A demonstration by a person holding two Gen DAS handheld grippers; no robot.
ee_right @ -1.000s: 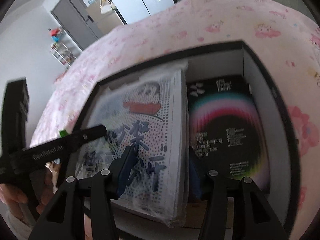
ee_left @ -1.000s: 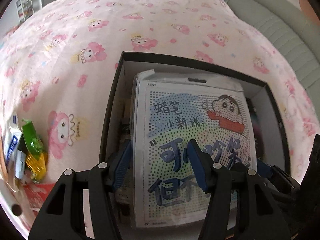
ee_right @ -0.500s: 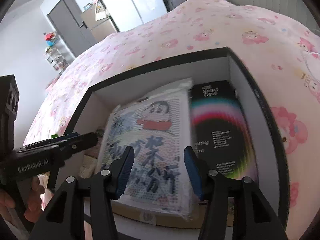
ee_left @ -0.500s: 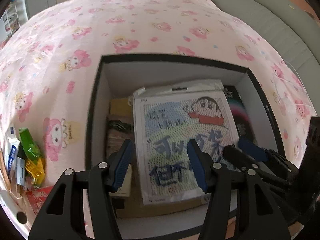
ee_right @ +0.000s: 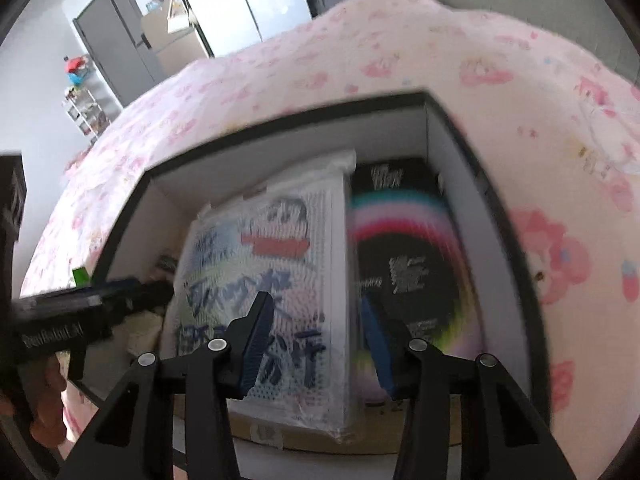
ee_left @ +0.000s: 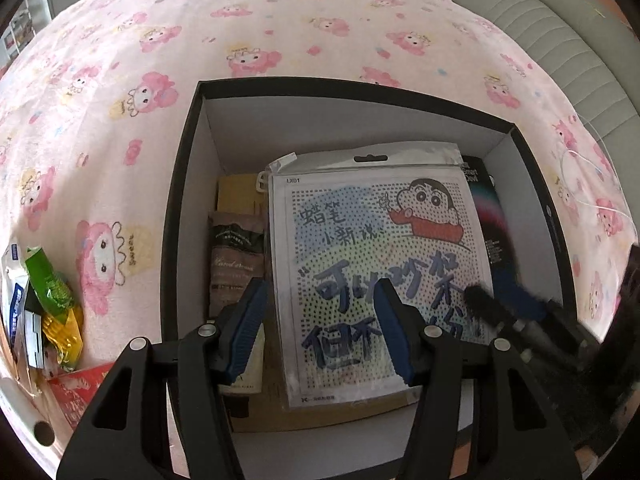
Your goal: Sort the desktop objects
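A black box with white inner walls point(ee_left: 188, 184) stands on the pink cartoon-print cloth; it also shows in the right wrist view point(ee_right: 132, 208). Inside lies a cartoon bead-art pack point(ee_left: 372, 248) point(ee_right: 272, 264) on top, a black rainbow-print box point(ee_left: 486, 216) point(ee_right: 412, 256) to its right, and brown packets point(ee_left: 236, 252) to its left. My left gripper point(ee_left: 320, 320) is open and empty above the box's near side. My right gripper point(ee_right: 316, 332) is open and empty above the pack's right edge; it shows blurred in the left wrist view point(ee_left: 504, 308).
Snack packets, green, yellow and blue-white point(ee_left: 48, 296), and a red carton point(ee_left: 80, 392) lie left of the box. A grey sofa point(ee_left: 560, 40) runs along the far right. A grey door and shelves point(ee_right: 112, 60) stand behind the table.
Both grippers have pulled back and up from the bead-art pack, which now lies free in the box. The right gripper is still moving, its view blurred.
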